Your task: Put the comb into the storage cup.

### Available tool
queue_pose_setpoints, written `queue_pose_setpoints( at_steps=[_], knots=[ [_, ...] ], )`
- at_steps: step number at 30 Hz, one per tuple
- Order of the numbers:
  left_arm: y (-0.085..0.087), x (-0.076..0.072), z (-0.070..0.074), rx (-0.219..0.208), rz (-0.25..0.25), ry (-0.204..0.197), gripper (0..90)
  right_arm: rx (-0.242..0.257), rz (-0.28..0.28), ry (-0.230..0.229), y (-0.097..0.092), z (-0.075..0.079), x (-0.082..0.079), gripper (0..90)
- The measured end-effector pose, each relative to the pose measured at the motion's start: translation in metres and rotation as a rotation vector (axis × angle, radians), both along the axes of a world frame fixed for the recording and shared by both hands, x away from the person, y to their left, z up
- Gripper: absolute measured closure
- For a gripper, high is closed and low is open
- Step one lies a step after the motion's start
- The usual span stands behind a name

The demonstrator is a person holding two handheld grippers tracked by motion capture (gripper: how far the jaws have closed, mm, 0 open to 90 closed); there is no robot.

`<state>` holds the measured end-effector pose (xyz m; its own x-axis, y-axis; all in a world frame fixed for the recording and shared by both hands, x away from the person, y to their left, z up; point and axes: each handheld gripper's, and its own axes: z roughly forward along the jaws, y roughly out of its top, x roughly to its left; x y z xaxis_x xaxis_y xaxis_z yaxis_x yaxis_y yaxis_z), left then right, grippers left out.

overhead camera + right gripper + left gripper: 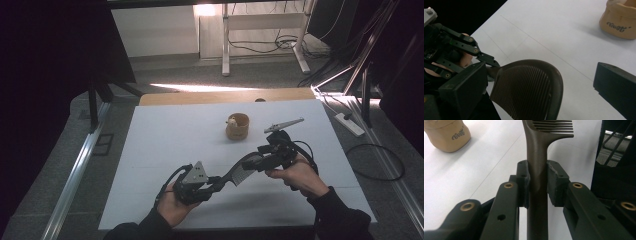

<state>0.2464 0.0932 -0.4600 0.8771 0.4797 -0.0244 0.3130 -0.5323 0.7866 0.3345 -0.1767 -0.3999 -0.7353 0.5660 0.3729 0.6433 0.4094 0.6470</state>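
The left gripper (212, 181) is clamped on the handle of a dark brown plastic comb with a curved, toothed head (239, 172). In the left gripper view both pads press the comb's handle (536, 177) from either side, and the handle runs straight out between them, along the gripper's own line.

The comb is held in the air above the white table top (165, 150), at the near middle of the table, between the two hands. From the high view its long axis runs from the left gripper up and to the right, handle end at the left hand, toothed head toward the right gripper (260, 161).

The right gripper's jaws stand apart and grasp nothing. In the right gripper view the comb's head (529, 92) lies between them, close beside the left-hand jaw and well apart from the right-hand one; whether it touches the nearer jaw cannot be told. The teeth face down and toward that camera, and the curved spine arches over them.

Judgement: the head already lies inside the right gripper's open span, so a handover turns on closing across the head's flat faces, crosswise to the long axis.

A small tan paper-like tub with dark lettering (237, 127) stands well beyond both grippers, toward the far middle of the table.
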Motion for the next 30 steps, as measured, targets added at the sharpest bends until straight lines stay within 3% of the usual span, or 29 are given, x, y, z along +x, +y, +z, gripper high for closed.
queue_pose_setpoints(
  at_steps=[8, 13, 17, 27, 30],
  knots=[
    [-0.001, -0.001, 0.0, 0.003, 0.003, -0.012, 72.3, 0.052, -0.028, 0.03, -0.005, -0.001, 0.003, 30.0],
    [-0.003, -0.003, -0.001, 0.014, 0.001, -0.023, 72.3, 0.125, -0.022, 0.083, -0.01, -0.004, 0.006, 46.7],
    [-0.002, -0.003, 0.0, 0.017, -0.001, -0.03, 72.3, 0.15, -0.026, 0.12, -0.012, -0.005, 0.008, 59.6],
    [-0.004, -0.004, -0.002, 0.03, -0.004, -0.05, 72.3, 0.205, -0.033, 0.198, -0.014, -0.008, 0.011, 75.2],
    [-0.004, -0.004, -0.003, 0.03, -0.008, -0.05, 72.2, 0.259, -0.028, 0.248, -0.017, -0.009, 0.013, 81.4]
  ],
)
